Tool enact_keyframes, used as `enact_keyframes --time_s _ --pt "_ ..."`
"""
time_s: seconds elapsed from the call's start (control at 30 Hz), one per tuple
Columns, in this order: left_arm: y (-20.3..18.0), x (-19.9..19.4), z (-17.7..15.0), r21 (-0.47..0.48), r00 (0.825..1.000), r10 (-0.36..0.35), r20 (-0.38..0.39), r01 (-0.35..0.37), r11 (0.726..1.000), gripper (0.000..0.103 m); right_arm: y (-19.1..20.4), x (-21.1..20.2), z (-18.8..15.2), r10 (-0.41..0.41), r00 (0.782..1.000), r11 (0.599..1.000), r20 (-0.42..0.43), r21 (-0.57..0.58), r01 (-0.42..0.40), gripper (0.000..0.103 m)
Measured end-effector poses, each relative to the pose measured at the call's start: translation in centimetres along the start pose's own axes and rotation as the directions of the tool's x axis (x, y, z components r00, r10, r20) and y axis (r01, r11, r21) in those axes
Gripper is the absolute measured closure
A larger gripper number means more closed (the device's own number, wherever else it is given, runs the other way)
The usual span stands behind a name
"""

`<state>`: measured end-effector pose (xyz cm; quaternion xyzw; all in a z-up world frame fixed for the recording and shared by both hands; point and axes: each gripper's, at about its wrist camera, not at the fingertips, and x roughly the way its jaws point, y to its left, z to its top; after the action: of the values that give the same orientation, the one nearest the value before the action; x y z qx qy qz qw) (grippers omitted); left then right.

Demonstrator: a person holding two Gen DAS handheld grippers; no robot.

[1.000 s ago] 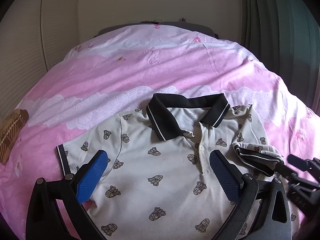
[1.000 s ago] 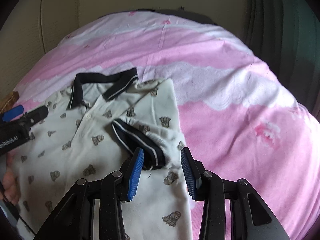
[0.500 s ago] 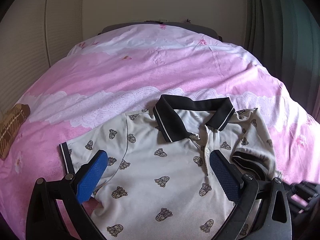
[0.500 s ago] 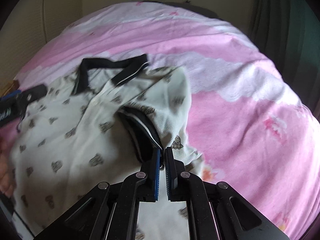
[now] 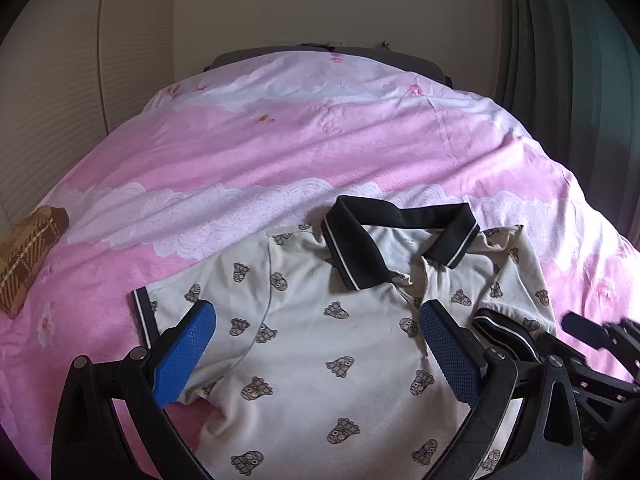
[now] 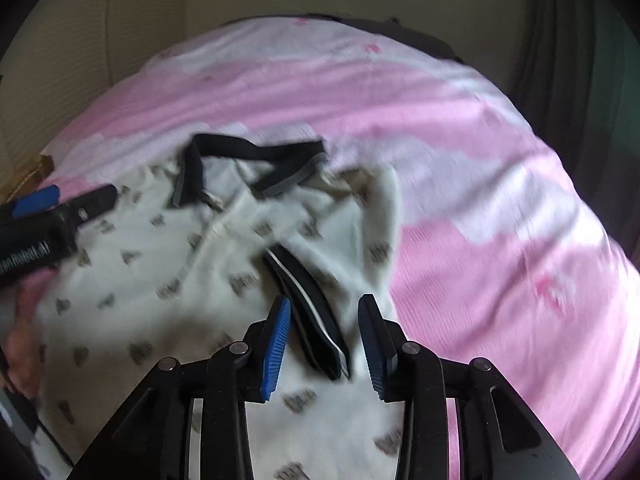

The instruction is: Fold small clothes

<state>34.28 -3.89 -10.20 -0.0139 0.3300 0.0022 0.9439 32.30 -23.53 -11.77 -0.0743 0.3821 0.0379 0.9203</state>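
A small white polo shirt [image 5: 340, 320] with a dark collar [image 5: 400, 236] and a grey printed pattern lies face up on a bed covered with a pink and white bedspread [image 5: 280, 152]. The shirt is near the front edge of the bed. Its one sleeve is folded inward over the chest, and the dark cuff [image 6: 312, 320] of this sleeve lies on the white cloth. The other sleeve [image 5: 168, 300] is spread out flat to the side.

The right gripper [image 6: 324, 344] is above the folded sleeve. Its jaws are opening; the blue pads [image 6: 276, 344] stand apart, and the dark cuff is between them, but the pads do not press on it. This view is blurred by motion.

The left gripper [image 5: 316, 356] hangs over the middle of the shirt with its jaws wide apart. One blue pad [image 5: 184, 356] is over the edge of the flat sleeve and the other is near the button placket. Nothing is gripped between them.

A brown checked cloth [image 5: 28, 252] lies at the far left side of the bed, well apart from the shirt. Part of a hand [image 6: 20, 344] shows at the left edge of the right wrist view.
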Motion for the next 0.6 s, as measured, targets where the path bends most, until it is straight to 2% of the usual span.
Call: enact_keyframes --time_s 0.17,0.3,0.47,0.53,0.6 --pt "0.2 0.4 0.0 0.004 1.0 0.01 -0.015 -0.01 1.0 0.0 2.9 2.6 2.5 0.0 1.0 0.994 -0.002 -0.114 0.0 0.067" --pt "0.5 0.7 -0.1 0.005 1.0 0.013 -0.024 -0.013 1.0 0.0 3.7 5.5 3.1 0.0 0.997 0.994 -0.081 -0.113 -0.01 0.067" --pt "0.9 1.2 -0.2 -0.001 0.999 0.02 -0.039 -0.02 1.0 0.0 4.2 7.8 2.5 -0.066 0.99 0.99 -0.126 -0.132 0.049 0.068" --pt "1.2 1.3 -0.2 -0.005 0.999 0.023 -0.044 -0.023 1.0 0.0 4.1 8.5 2.4 -0.087 0.987 0.989 -0.132 -0.129 0.07 0.082" --pt "1.4 1.3 -0.2 -0.014 0.999 0.021 -0.044 -0.022 1.0 0.0 3.7 8.8 2.4 -0.06 0.988 0.994 -0.139 -0.097 0.047 0.092"
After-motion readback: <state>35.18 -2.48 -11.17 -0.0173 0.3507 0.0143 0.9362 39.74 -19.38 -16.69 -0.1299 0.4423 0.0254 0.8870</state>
